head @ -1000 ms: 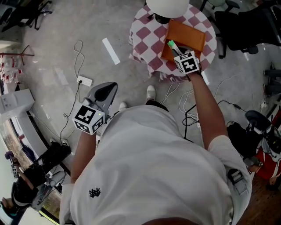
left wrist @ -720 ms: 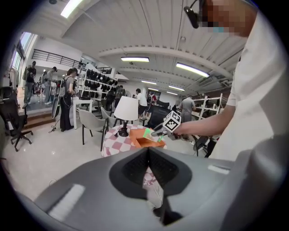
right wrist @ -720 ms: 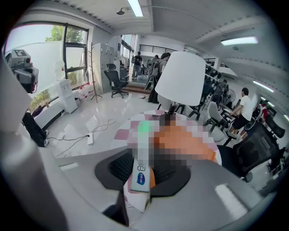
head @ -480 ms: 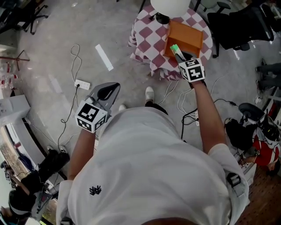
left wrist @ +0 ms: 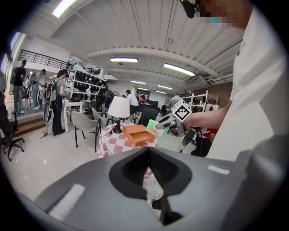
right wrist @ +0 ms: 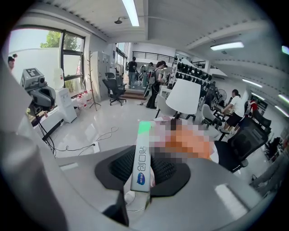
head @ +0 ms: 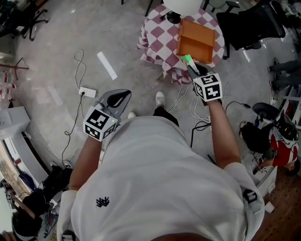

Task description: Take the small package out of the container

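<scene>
The orange open container (head: pixel 195 41) sits on a round table with a red-and-white checked cloth (head: pixel 157 33). My right gripper (head: pixel 189 65) is shut on the small package (head: pixel 187 60), a narrow white stick pack with a green end. It is held in the air at the container's near edge, over the table's rim. In the right gripper view the package (right wrist: pixel 141 162) stands upright between the jaws of the right gripper (right wrist: pixel 143 153). My left gripper (head: pixel 126 92) hangs low at the left over the floor, shut and empty. The left gripper view shows the container (left wrist: pixel 137 135) and package (left wrist: pixel 151 126) far ahead.
A white lamp shade (head: pixel 181 5) stands on the table behind the container. A black office chair (head: pixel 249 23) is at the right of the table. Cables and a power strip (head: pixel 88 92) lie on the floor at the left, with a white strip (head: pixel 106 65) beyond. People stand in the background.
The right gripper has drawn back with the package from over the container toward the table's near edge. The left gripper has stayed where it was.
</scene>
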### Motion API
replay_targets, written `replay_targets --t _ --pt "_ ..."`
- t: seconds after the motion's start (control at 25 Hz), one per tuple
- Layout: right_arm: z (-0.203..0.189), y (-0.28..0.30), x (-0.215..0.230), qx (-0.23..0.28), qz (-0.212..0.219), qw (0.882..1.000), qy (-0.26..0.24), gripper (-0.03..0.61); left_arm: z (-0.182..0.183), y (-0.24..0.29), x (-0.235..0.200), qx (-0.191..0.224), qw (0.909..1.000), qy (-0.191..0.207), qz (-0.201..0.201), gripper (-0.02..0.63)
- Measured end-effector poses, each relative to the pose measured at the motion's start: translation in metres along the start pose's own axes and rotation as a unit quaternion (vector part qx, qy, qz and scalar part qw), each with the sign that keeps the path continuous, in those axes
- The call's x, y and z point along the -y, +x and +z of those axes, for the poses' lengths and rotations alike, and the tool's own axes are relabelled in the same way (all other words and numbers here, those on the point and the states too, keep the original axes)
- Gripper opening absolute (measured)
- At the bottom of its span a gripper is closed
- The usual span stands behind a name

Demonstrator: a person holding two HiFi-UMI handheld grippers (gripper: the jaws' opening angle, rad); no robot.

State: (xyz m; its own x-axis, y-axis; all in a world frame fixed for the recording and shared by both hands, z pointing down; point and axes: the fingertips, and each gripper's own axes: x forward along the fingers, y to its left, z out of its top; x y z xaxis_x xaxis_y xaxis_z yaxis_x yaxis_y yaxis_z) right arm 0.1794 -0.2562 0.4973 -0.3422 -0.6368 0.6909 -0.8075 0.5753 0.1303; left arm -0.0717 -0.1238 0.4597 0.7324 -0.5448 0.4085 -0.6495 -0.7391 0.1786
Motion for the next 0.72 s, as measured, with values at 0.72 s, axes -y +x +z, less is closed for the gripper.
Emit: replay_targets --t 0.72 --pt "-0.011 -0.078 -0.097 0.021 0.015 0.999 0.022 0.092 -0.034 -0.038 0.024 -0.002 0.9994 0.005 -0.033 0.055"
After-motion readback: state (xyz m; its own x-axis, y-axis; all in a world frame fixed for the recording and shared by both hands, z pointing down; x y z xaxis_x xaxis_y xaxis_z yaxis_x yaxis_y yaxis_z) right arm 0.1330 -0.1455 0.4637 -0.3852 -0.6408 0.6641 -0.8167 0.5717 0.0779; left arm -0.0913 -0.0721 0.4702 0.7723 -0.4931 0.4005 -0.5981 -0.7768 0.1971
